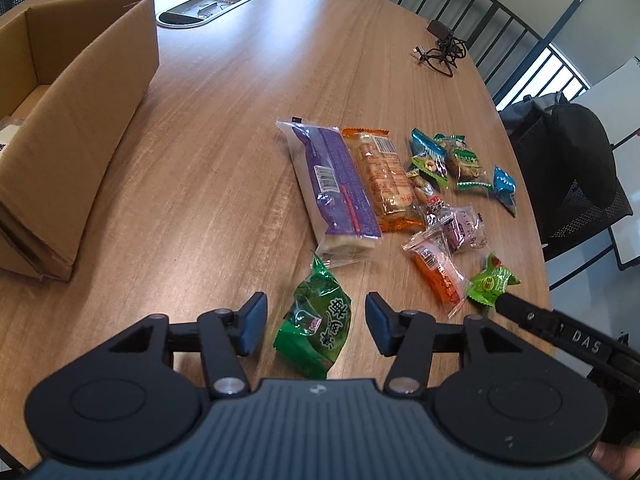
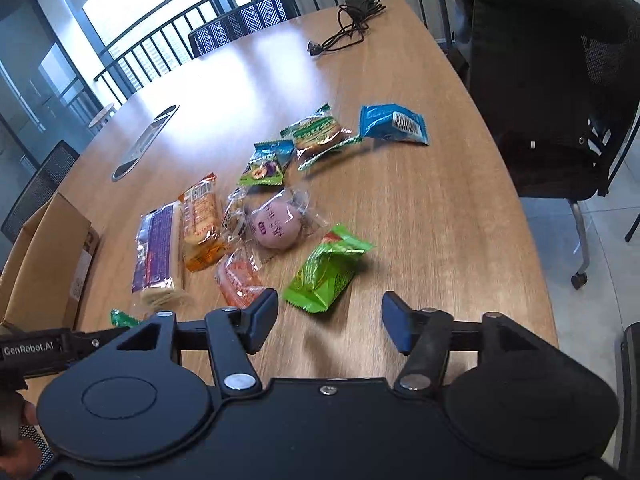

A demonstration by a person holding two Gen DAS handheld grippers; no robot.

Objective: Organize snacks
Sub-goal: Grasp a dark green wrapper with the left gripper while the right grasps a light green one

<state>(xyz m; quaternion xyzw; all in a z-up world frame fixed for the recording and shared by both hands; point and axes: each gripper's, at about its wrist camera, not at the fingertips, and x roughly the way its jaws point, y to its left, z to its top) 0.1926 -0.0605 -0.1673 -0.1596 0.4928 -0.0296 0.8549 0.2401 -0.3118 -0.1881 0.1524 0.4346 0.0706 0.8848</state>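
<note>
Left wrist view: the left gripper (image 1: 316, 322) hovers with its fingers (image 1: 253, 322) apart and not gripping, straddling a dark green pouch (image 1: 318, 326) that lies on the wooden surface (image 1: 224, 128). This looks like the start of a pick; the next move calls for lowering and closing on the crinkly foil, then carrying it to the cardboard box (image 1: 76, 128) well apart on the left. Beyond lie a long purple pack (image 1: 340, 188) touching an orange pack (image 1: 384, 180), both glossy film.

Right wrist view: the right gripper (image 2: 330, 326) also has its fingers (image 2: 262, 322) apart and empty, just short of a puffy lime pouch (image 2: 326, 270). A round pink bun (image 2: 276, 226) in clear wrap sits beyond it, and a flat blue packet (image 2: 394, 124) farther off.
</note>
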